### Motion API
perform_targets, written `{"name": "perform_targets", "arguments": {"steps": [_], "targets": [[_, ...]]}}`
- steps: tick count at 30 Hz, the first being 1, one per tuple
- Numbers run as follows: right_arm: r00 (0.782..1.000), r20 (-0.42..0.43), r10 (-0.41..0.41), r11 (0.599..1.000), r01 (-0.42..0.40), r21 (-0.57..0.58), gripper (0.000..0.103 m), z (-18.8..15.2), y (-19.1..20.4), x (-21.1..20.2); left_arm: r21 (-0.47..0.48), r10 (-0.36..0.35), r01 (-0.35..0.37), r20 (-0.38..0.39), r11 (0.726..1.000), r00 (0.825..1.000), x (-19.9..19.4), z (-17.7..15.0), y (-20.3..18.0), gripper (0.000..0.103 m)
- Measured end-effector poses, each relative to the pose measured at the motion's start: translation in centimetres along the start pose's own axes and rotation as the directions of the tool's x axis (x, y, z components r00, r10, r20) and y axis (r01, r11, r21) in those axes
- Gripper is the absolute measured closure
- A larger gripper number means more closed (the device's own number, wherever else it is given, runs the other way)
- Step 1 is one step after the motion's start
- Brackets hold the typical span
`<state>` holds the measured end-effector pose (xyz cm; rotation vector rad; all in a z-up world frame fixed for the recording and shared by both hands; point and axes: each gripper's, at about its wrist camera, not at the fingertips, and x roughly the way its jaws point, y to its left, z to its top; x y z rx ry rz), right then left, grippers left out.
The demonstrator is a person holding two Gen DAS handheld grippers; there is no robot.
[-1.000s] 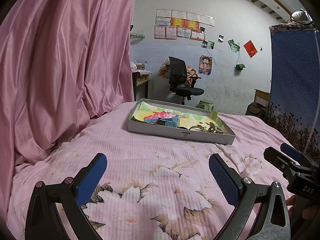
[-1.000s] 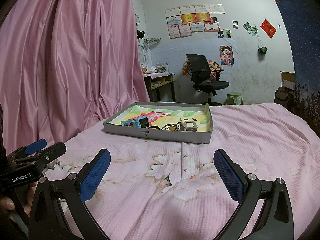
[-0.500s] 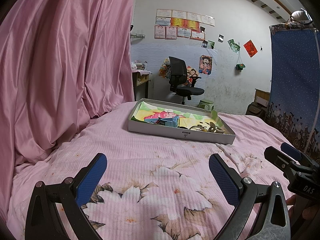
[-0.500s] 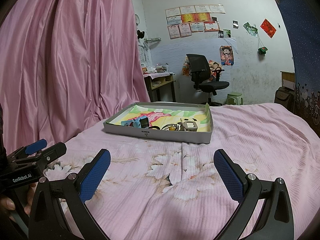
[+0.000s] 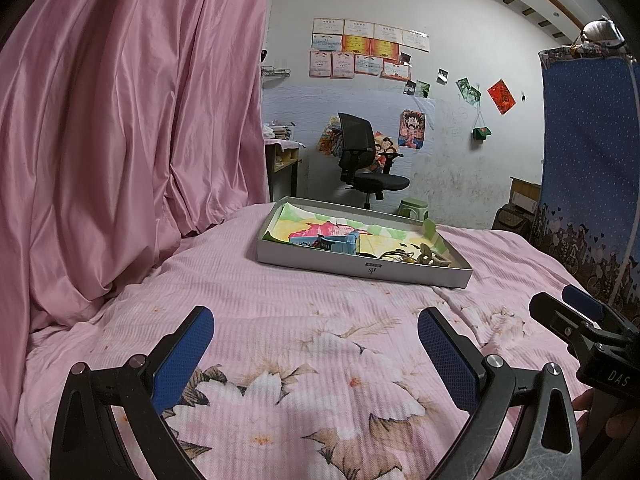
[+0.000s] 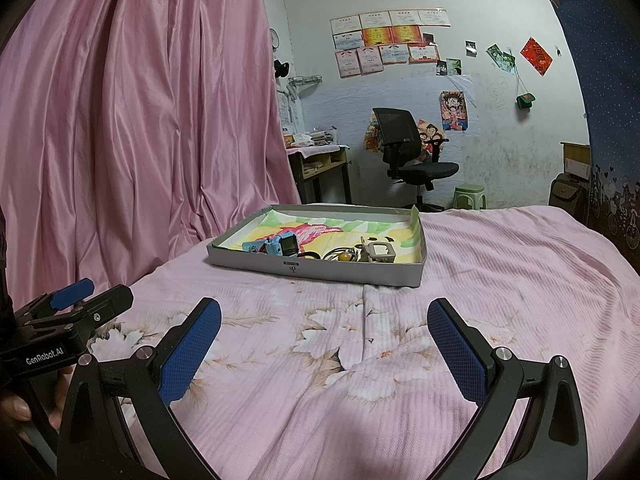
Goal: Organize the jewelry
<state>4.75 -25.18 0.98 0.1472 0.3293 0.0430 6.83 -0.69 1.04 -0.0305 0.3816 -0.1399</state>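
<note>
Pink curtain (image 6: 132, 120) fills the left side of both views, hanging down to the bed (image 6: 500, 280), which has a pink ribbed cover w/ big flower print. Back wall (image 5: 460, 12) is white w/ certificates and posters; a black chair (image 6: 412, 156) and a green stool (image 6: 471, 196) stand on the floor beyond the bed, a desk (image 6: 324, 160) next to the curtain. A blue cloth (image 5: 588, 152) hangs at right. Mid-bed sits a shallow grey tray (image 6: 320, 266), lined w/ a colourful sheet. Jewelry lies along the tray's near wall: a blue watch (image 6: 280, 245) toward the left, then a tangle of dark rings or bands w/ an amber bead (image 6: 345, 257), then a grey square-frame piece (image 6: 380, 252) toward the right; finer detail too small to tell. Left claw (image 5: 314, 334) and right claw (image 6: 324, 326) both hang low over the cover, short of the tray, jaws wide apart, nothing between the 2 blue pads of either. Each claw shows at the edge of the other's view, w/ a bit of hand (image 6: 16, 408) on the grip.
</note>
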Motion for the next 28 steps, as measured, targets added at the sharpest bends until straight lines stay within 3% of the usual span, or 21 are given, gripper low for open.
{"name": "perform_targets", "arguments": {"steps": [28], "targets": [[1.0, -0.001, 0.0, 1.0, 0.0, 0.001, 0.001, 0.06, 0.03, 0.01, -0.002, 0.01, -0.01, -0.002, 1.0, 1.0, -0.06, -0.09, 0.11, 0.0]]}}
